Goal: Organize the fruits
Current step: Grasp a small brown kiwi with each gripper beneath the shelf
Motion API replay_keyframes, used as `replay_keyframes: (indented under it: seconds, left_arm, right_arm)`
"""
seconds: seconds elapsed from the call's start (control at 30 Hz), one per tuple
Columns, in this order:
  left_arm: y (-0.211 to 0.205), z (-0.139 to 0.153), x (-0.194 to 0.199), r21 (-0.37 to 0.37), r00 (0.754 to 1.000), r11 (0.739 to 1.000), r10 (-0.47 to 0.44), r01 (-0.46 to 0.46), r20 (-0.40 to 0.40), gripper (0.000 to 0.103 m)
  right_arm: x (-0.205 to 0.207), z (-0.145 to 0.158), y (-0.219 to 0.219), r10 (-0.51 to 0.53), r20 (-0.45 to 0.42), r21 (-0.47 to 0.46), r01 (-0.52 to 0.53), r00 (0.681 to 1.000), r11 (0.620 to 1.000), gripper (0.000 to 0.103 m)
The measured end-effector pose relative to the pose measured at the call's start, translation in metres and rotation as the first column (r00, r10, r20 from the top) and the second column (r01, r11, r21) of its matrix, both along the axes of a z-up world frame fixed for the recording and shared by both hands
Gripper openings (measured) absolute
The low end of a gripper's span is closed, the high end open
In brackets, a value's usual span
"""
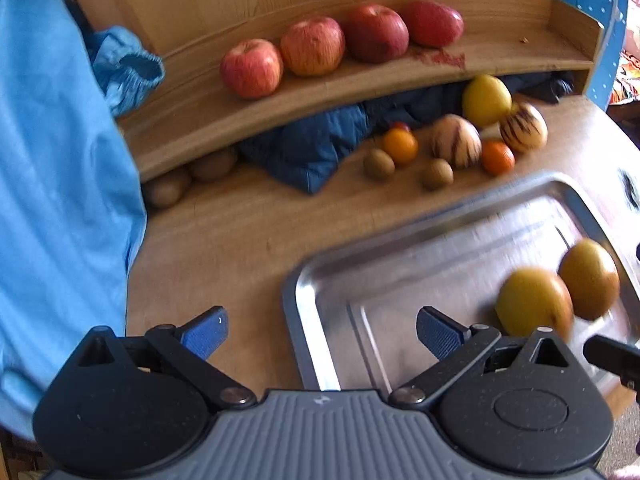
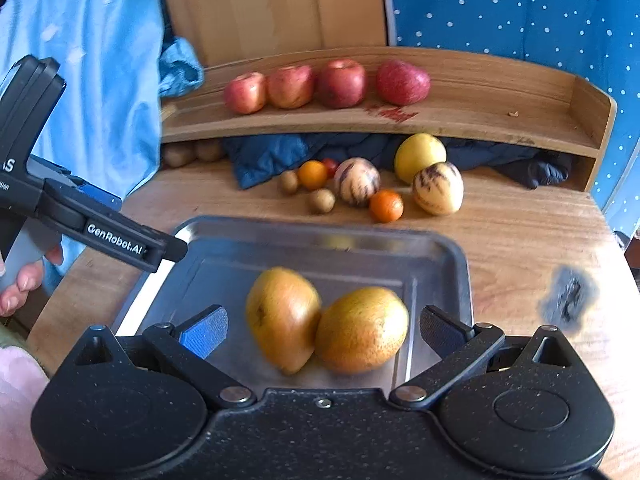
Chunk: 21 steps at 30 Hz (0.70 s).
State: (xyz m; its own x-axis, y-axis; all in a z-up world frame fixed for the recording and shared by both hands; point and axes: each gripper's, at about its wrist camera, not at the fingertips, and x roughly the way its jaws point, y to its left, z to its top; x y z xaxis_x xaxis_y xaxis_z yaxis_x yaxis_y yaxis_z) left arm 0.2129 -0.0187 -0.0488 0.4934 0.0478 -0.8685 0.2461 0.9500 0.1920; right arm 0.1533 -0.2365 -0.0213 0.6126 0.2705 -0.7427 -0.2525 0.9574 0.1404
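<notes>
Two golden-brown pears lie side by side in a steel tray (image 2: 320, 226). The left pear (image 2: 282, 316) is blurred and the right pear (image 2: 362, 330) is sharp. My right gripper (image 2: 322, 332) hangs open just above them, one finger on either side, gripping neither. My left gripper (image 1: 320, 332) is open with nothing in it, over the tray's left rim (image 1: 304, 304). In its view the pears (image 1: 534, 304) sit at the tray's right end. A left finger (image 2: 132, 240) reaches in over the tray's left corner.
Several red apples (image 2: 340, 84) line a curved wooden shelf (image 2: 480, 128). Behind the tray lie a yellow fruit (image 2: 420, 156), two striped melons (image 2: 438, 188), oranges (image 2: 386, 206) and kiwis (image 2: 321, 201). A dark blue jacket (image 2: 272, 156) fills the space under the shelf. Light blue cloth (image 1: 60, 160) hangs on the left.
</notes>
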Motion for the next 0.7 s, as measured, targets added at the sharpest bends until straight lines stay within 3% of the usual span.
replay_keyframes:
  seconds: [0.27, 0.7]
  left_arm:
    - [0.002, -0.010, 0.066, -0.073, 1.000, 0.997, -0.012, 0.012, 0.003, 0.102]
    - [-0.002, -0.042, 0.140, -0.171, 0.996, 0.984, -0.069, 0.058, -0.060, 0.102]
  right_arm:
    - [0.050, -0.005, 0.013, -0.027, 0.008, -0.014, 0.027, 1.000, 1.000, 0.102]
    - [0.125, -0.035, 0.039, -0.039, -0.133, -0.005, 0.039, 0.990, 0.999, 0.099]
